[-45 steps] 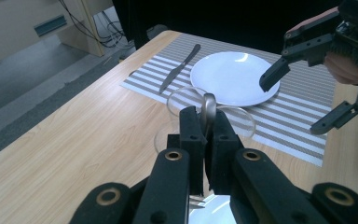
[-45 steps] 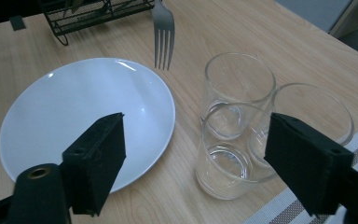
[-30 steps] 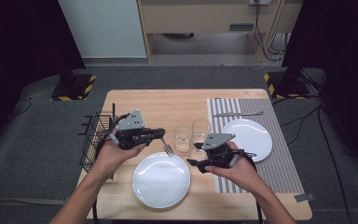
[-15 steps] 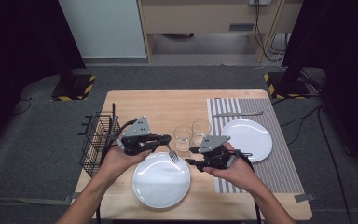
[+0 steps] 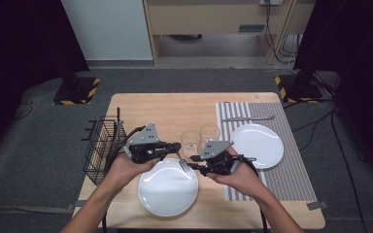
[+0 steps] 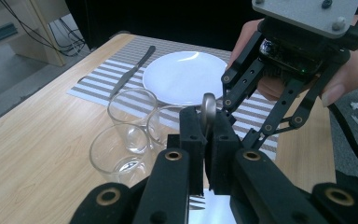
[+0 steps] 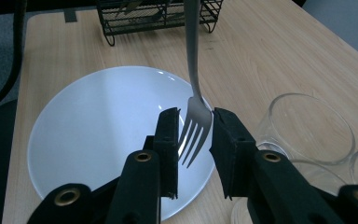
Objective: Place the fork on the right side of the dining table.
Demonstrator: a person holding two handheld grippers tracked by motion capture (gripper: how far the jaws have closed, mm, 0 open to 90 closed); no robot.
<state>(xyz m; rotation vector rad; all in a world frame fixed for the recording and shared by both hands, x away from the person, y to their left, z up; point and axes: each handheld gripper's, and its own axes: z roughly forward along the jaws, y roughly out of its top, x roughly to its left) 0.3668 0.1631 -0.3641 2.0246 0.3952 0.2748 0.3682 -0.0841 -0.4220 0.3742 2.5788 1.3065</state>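
A metal fork [image 5: 185,166] hangs level above the near white plate [image 5: 167,191]. My left gripper [image 5: 177,145] is shut on its handle; the rounded handle end [image 6: 209,105] sticks up between the pads of the left gripper [image 6: 205,116]. My right gripper [image 5: 194,167] faces it from the right. Its jaws have just been closing and now flank the fork's head [image 7: 196,121]. In the right gripper view, one pad [image 7: 223,135] touches the fork's edge while a thin gap shows at the other pad [image 7: 168,135] of the right gripper [image 7: 195,116].
Three clear glasses [image 5: 196,138] stand beyond the grippers. A second white plate [image 5: 257,144] and a knife [image 5: 247,118] lie on the striped placemat [image 5: 281,170]. A black wire basket [image 5: 102,145] with cutlery stands at the table's left edge.
My left gripper carried the fork rightward and nearer, over the near plate. The right gripper's jaws narrowed around the fork's tines.
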